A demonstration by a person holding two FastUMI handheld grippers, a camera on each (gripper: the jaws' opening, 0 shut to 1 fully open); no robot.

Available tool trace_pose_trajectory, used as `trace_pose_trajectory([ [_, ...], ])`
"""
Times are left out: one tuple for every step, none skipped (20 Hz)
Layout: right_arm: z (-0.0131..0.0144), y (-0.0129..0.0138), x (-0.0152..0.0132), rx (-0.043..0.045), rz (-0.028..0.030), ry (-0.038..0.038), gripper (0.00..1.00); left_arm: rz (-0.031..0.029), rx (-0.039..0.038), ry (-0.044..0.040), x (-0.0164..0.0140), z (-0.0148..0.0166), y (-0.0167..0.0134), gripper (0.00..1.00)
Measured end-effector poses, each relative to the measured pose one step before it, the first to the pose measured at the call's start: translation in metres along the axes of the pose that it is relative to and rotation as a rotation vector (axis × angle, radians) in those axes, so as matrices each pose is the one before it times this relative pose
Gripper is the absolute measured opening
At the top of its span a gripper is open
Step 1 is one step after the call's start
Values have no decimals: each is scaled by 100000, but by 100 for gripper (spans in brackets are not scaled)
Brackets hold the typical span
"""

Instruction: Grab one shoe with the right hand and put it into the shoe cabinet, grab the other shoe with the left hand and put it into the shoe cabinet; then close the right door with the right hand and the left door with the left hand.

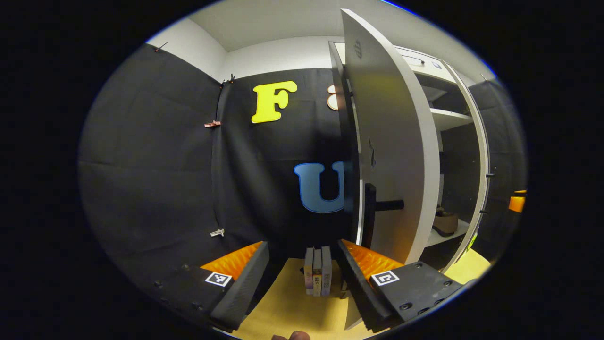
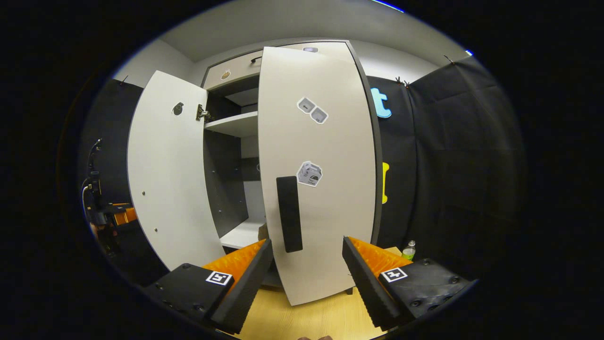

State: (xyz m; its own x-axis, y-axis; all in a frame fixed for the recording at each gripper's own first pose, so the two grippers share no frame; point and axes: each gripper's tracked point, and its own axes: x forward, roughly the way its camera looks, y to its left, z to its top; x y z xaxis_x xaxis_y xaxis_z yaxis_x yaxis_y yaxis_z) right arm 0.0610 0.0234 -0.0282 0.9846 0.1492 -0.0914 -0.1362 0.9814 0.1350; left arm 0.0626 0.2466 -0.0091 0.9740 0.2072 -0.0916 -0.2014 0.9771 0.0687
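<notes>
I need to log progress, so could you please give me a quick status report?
Both hand-held grippers open, empty: left, right. One shoe on the cabinet's lower shelf. Right door nearly closed, left door open. Nothing blocking.

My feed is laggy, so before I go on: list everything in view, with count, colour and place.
Cabinet: one, white, at the booth wall, shelves inside.
Left door: one, white, wide open.
Right door: one, white, partly closed, stickers on its front.
Door handle: one, black, upright bar on the right door.
Shoe: one seen, brown, on the lower shelf.
Books: three, upright on the floor by the left door.
Bottle: one, clear, on the floor right of the cabinet.
Left tool: open, empty.
Right tool: open, before the right door.
</notes>
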Motion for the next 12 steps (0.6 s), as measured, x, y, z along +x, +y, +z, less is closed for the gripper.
trace_pose_trajectory([
  [-169,-116,-6,172,-367,777,98,550,860,311,-236,-39,-287,92],
  [-7,-41,-11,276,-56,191,98,412,192,489,-131,-3,-272,91],
  [45,7,-89,145,45,-115,98,203,-387,510,-178,-92,-270,91],
  [109,-22,-27,198,118,-202,98,-67,-739,205,-258,-10,-282,91],
  [105,61,-162,332,126,-312,98,-145,-1018,436,-45,-83,-252,90],
  [48,161,-199,279,472,-83,98,-176,-1117,406,-227,-34,-406,90],
  [103,182,-140,140,534,-218,98,-223,-1028,471,-139,-126,-342,90],
  [4,229,-147,-211,733,-62,98,-419,-955,316,-134,-35,-406,90],
  [-56,115,-198,-434,688,38,98,-602,-920,211,-140,-1,-503,90],
  [-106,107,-144,-480,643,128,98,-876,-865,178,-106,-38,-612,90],
  [68,-44,-32,-386,350,253,98,-1135,-619,256,-183,-17,-725,90],
  [-47,-30,-73,-278,109,196,98,-1314,-271,333,-202,-53,-895,90],
])
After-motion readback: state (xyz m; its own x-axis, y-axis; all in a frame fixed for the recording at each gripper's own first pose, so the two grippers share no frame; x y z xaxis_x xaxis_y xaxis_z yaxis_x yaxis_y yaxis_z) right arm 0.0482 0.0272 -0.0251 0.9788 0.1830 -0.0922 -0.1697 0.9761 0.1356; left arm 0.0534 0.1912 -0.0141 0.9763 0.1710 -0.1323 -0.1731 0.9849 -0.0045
